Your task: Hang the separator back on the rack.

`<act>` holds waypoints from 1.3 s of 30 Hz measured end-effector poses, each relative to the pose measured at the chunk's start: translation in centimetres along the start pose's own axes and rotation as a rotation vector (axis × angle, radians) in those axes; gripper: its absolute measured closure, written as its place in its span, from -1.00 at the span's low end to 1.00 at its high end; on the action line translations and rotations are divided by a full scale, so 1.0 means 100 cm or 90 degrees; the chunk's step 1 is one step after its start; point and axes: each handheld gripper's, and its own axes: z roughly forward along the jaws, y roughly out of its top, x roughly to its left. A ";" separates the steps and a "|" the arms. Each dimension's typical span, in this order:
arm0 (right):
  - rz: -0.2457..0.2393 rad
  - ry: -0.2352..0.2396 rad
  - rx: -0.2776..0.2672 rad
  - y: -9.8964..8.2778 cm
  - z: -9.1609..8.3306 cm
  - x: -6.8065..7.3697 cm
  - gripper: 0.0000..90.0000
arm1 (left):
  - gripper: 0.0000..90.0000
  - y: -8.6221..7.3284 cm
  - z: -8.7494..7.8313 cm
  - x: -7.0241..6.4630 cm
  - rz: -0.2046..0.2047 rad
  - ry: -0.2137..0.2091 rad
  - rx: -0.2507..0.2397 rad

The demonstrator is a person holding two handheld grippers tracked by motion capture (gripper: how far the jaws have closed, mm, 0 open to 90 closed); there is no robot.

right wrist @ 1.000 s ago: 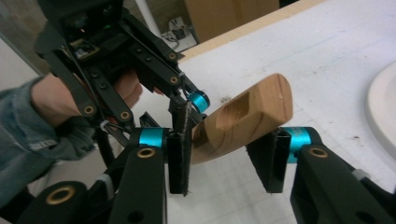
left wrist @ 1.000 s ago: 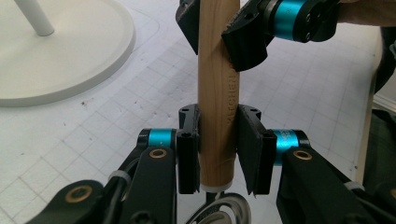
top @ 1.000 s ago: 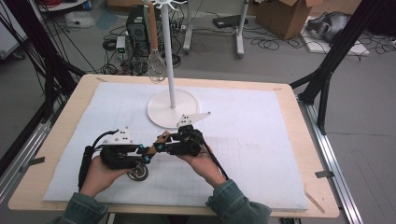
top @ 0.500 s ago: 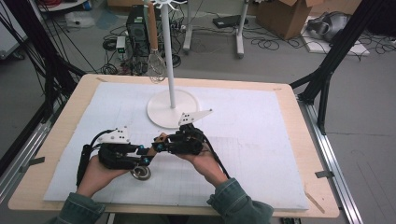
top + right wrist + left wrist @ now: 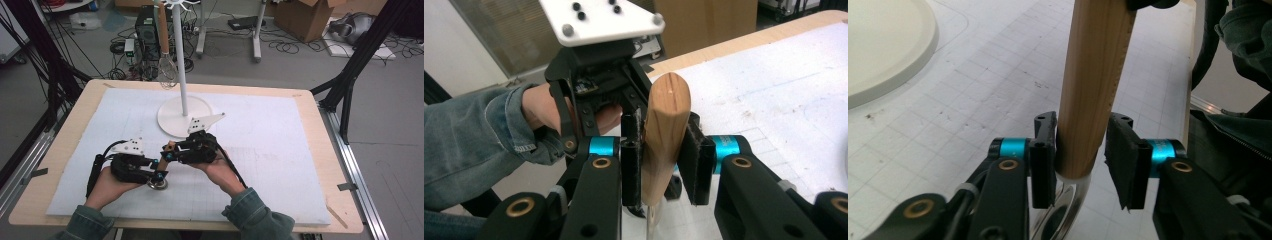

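The white stand rises just beyond the right tongs. Both tongs are clenched on the wooden-handled utensil: the left tongs near its metal end, the right on the handle tip. To hang it cleanly, one grip should probably release before lifting.

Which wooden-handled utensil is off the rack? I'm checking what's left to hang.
The wooden-handled utensil low over the white mat, right in front of the person, its metal end lowest. The other one, a whisk, hangs from the white stand.
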 end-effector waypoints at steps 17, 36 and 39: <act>-0.018 -0.039 -0.027 -0.005 0.003 0.008 0.34 | 0.58 0.013 -0.006 -0.005 -0.005 0.026 -0.069; -0.009 -0.029 -0.042 -0.009 0.005 0.000 0.61 | 0.32 0.007 -0.014 -0.005 -0.009 0.047 -0.107; -0.007 -0.034 -0.042 -0.008 -0.001 -0.006 0.61 | 0.19 0.004 -0.020 -0.004 -0.007 0.057 -0.113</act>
